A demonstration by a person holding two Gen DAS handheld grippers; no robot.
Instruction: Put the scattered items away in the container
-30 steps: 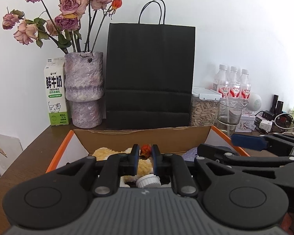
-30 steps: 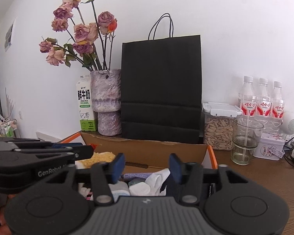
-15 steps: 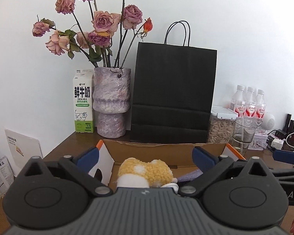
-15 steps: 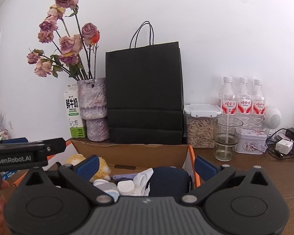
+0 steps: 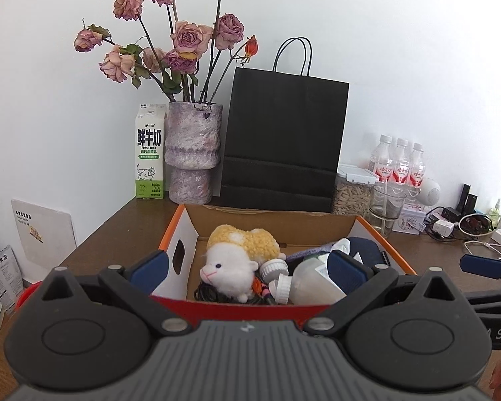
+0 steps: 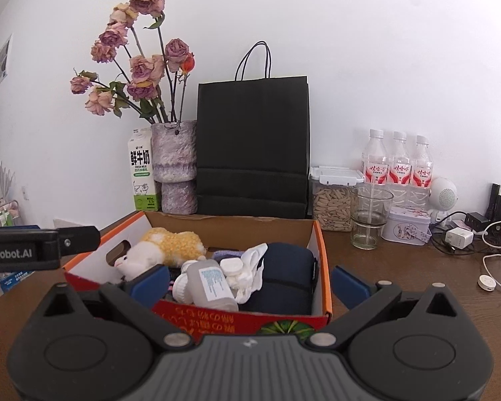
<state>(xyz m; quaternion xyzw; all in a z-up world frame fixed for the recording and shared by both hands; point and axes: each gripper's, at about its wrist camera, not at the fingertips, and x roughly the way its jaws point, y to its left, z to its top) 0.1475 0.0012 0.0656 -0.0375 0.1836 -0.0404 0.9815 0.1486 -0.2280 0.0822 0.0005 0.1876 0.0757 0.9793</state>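
The cardboard box [image 5: 360, 224] sits directly ahead of the left gripper [image 5: 247, 267]. The plush toy [image 5: 237, 260] lies in it, left of the bottle [image 5: 310, 284]. The paper bag [image 5: 284, 140] stands behind the box.

one open cardboard box with orange edges [image 6: 320, 244] sits on one brown wooden table [image 6: 417, 287]. inside: one yellow-and-white plush sheep [image 5: 240, 254], one translucent plastic bottle with a white cap [image 6: 210, 284], one dark navy pouch [image 6: 284, 277] and one crumpled white cloth [image 6: 250, 270]. behind the box: one tall black paper bag with handles [image 6: 252, 147], one mottled purple vase [image 5: 193, 153] of dried roses, one green-and-white milk carton [image 5: 149, 153], three clear water bottles with red labels [image 6: 399, 167], one clear lidded jar of seeds [image 6: 332, 200], one empty drinking glass [image 6: 367, 220], one small pale tin [image 6: 407, 230].
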